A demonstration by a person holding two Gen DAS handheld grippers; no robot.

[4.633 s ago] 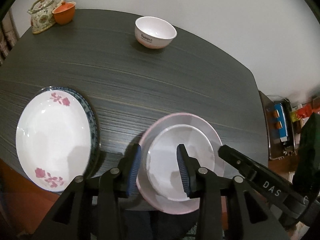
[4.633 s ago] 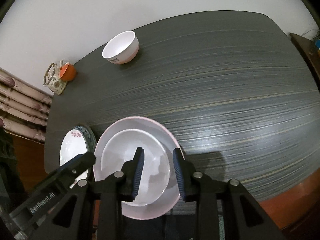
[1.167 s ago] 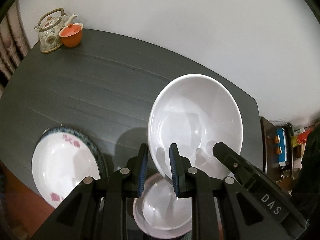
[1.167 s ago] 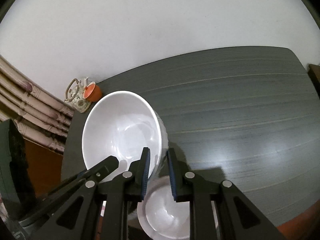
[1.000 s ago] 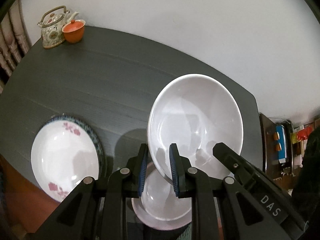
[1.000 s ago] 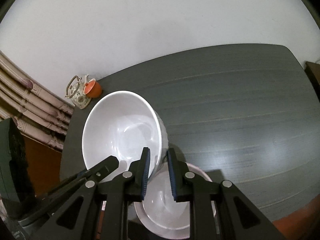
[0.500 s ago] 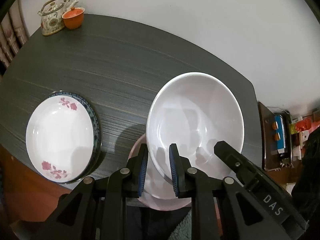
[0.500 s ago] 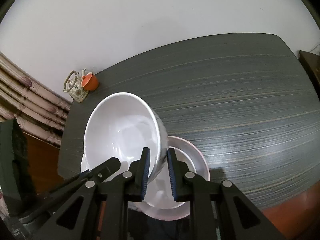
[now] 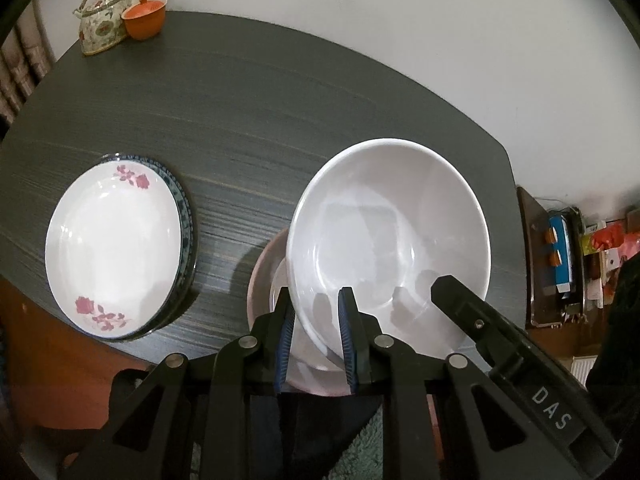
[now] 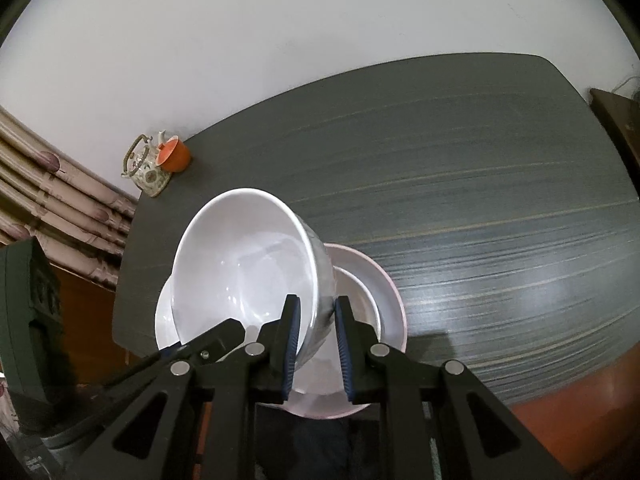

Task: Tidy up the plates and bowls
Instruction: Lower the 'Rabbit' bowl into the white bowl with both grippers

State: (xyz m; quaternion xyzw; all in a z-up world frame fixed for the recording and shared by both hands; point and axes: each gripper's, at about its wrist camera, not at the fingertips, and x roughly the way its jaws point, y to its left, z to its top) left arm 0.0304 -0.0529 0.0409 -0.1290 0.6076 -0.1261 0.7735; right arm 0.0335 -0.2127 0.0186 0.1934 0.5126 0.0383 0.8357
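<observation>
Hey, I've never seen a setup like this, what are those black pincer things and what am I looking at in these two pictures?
No robot here: a person holds a hand-held two-finger claw in each hand, each with a fisheye camera looking along its fingers. One picture comes from the left claw, the other from the right claw. Both are shut on the rim of one large white bowl, held over a pink-rimmed dish with a white bowl inside. On the dark grey wooden table also sit a rose-patterned white plate on a blue-rimmed plate, a floral teapot and an orange cup.
</observation>
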